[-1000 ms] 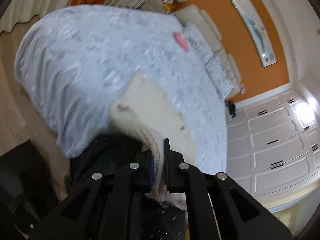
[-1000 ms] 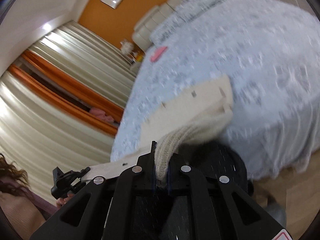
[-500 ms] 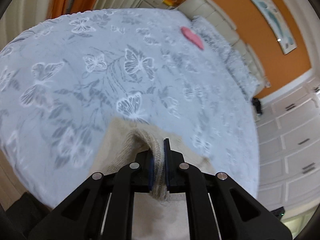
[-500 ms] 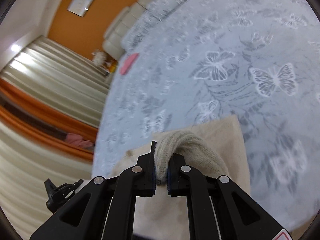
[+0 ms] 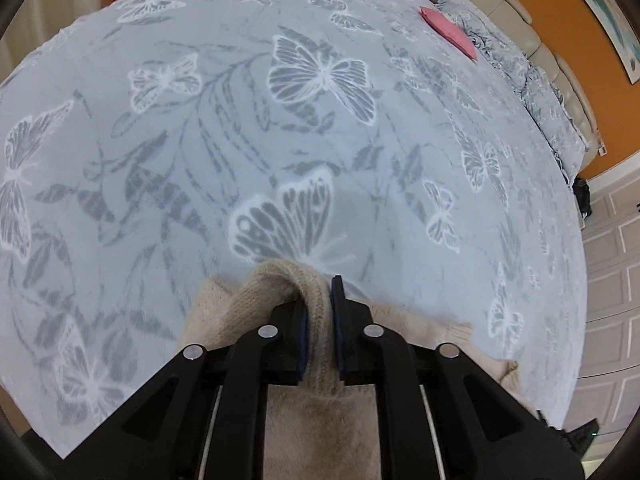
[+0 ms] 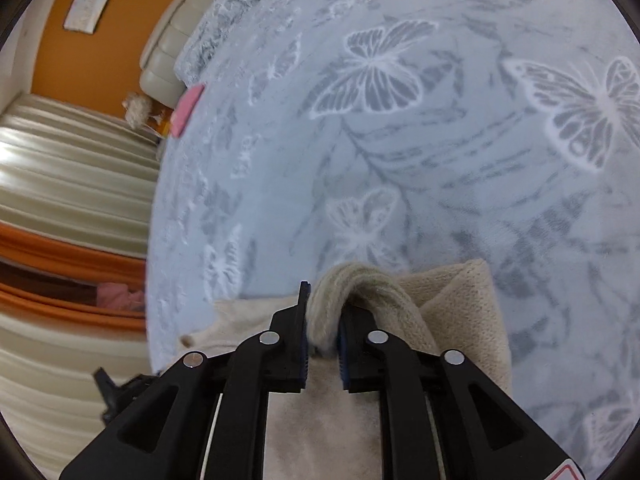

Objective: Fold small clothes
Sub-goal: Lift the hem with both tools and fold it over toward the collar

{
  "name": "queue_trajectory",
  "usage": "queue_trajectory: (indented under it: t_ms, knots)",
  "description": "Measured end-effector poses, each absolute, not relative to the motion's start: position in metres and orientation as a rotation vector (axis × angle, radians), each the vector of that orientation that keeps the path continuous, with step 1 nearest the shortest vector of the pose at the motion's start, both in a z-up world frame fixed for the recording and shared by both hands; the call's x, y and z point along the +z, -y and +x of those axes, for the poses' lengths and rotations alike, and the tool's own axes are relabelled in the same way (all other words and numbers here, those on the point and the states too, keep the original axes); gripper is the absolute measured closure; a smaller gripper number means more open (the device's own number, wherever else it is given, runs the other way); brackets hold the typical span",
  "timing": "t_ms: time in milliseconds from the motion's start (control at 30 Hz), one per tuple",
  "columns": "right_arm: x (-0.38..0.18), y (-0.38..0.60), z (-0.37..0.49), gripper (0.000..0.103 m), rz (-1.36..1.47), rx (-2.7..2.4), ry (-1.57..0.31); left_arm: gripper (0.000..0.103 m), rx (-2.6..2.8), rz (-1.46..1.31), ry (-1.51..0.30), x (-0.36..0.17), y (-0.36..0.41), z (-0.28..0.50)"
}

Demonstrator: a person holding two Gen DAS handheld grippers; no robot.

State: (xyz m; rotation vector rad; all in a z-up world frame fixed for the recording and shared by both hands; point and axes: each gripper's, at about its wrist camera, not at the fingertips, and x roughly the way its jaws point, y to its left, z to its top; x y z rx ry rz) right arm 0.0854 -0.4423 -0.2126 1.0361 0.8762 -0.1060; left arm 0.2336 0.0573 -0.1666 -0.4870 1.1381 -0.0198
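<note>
Beige knit garment [image 5: 320, 420] ribbed edge pinched between left fingers [image 5: 337, 312], right fingers [image 6: 303, 312], loosening, over bedspread [image 5: 280, 140]

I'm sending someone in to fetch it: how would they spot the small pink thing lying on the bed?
Start from the big bed under the grey butterfly-print bedspread. Follow it to the far end, near the pillows and the cream padded headboard. The flat pink item lies there by the edge, the only bright pink patch on the grey cover, well away from the beige knit garment.
</note>
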Motion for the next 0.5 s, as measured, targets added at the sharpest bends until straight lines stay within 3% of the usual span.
queue_trajectory:
  t_ms: [33, 67, 100, 133, 167, 233, 433, 467, 500]
  knots:
    - [-0.207, 0.443, 0.082, 0.085, 1.040, -0.099, -0.864, 0.088, -0.031, -0.495, -1.140, -0.164, -0.057, 0.233]
    - [-0.199, 0.444, 0.077, 0.081, 1.038, -0.094, -0.844, 0.081, -0.047, -0.513, -1.137, -0.159, -0.058, 0.231]
    - [-0.185, 0.444, 0.067, 0.065, 1.018, -0.101, -0.806, 0.062, -0.072, -0.536, -1.116, -0.150, -0.060, 0.225]
    - [-0.171, 0.444, 0.055, 0.042, 0.982, -0.134, -0.766, 0.049, -0.079, -0.537, -1.089, -0.140, -0.063, 0.218]
    - [-0.155, 0.443, 0.037, 0.034, 0.924, -0.179, -0.717, 0.032, -0.071, -0.517, -1.042, -0.126, -0.067, 0.206]
    - [-0.142, 0.440, 0.017, 0.030, 0.850, -0.188, -0.697, 0.029, -0.091, -0.474, -0.998, -0.110, -0.071, 0.189]
    - [-0.161, 0.399, -0.017, 0.030, 0.647, -0.167, -0.925, 0.027, -0.081, -0.294, -1.091, -0.121, -0.074, 0.141]
    - [-0.168, 0.393, -0.019, 0.030, 0.632, -0.168, -0.951, 0.028, -0.072, -0.281, -1.115, -0.127, -0.076, 0.137]
    - [-0.179, 0.385, -0.022, 0.032, 0.618, -0.162, -0.987, 0.036, -0.059, -0.281, -1.156, -0.138, -0.080, 0.129]
